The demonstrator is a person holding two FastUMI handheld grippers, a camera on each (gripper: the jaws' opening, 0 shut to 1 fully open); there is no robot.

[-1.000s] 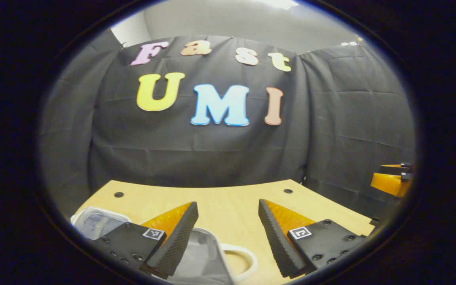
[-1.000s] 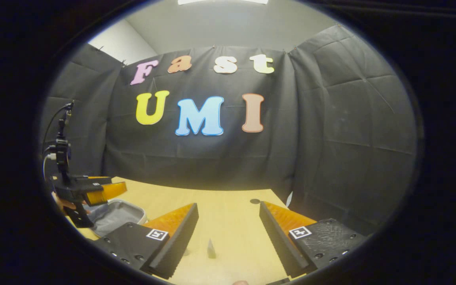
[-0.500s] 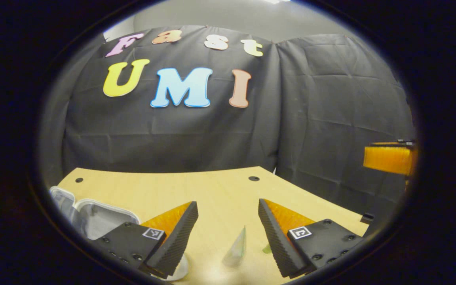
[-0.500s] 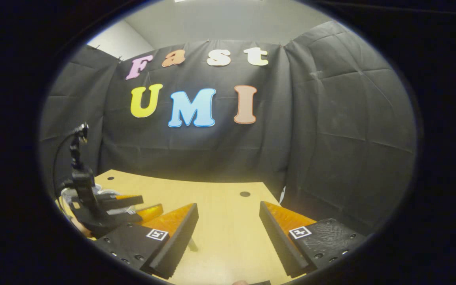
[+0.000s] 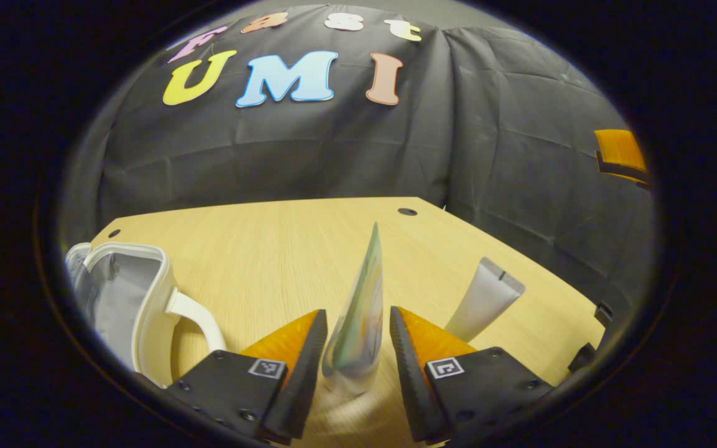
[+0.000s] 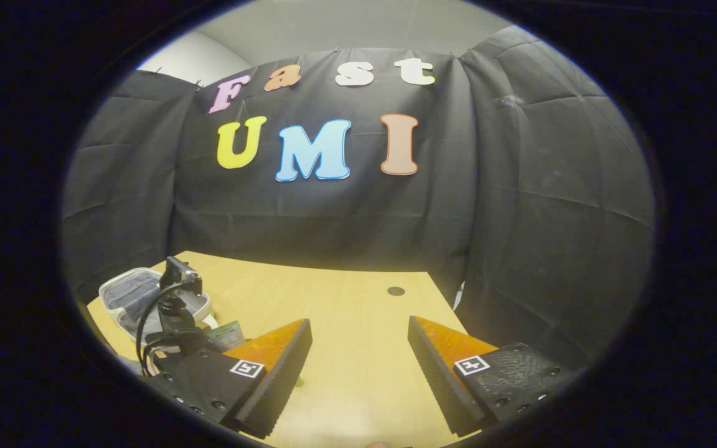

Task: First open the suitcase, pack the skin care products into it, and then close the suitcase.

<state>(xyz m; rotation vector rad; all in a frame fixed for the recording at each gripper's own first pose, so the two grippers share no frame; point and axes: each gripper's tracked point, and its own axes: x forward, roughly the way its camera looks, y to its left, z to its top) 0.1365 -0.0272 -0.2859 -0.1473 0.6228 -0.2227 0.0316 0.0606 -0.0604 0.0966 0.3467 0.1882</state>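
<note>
In the left gripper view, the left gripper point(image 5: 358, 348) has its ribbed, wedge-shaped fingers on either side of a glossy squeeze tube point(image 5: 358, 323), flat and tapered to a thin crimped edge that points away from the camera. The gaps are narrow, but whether both fingers press on the tube cannot be told (its lower end is blurred). Just to its right lies a matte grey tube point(image 5: 484, 298), its crimped end squared off, flat on the pale wood-grain table point(image 5: 271, 249). At the left edge the small white suitcase point(image 5: 119, 298) lies open, with a soft grey lining and a curved handle. In the right gripper view, the right gripper point(image 6: 358, 361) hangs above bare tabletop, its toothed fingers wide apart with nothing between them.
</note>
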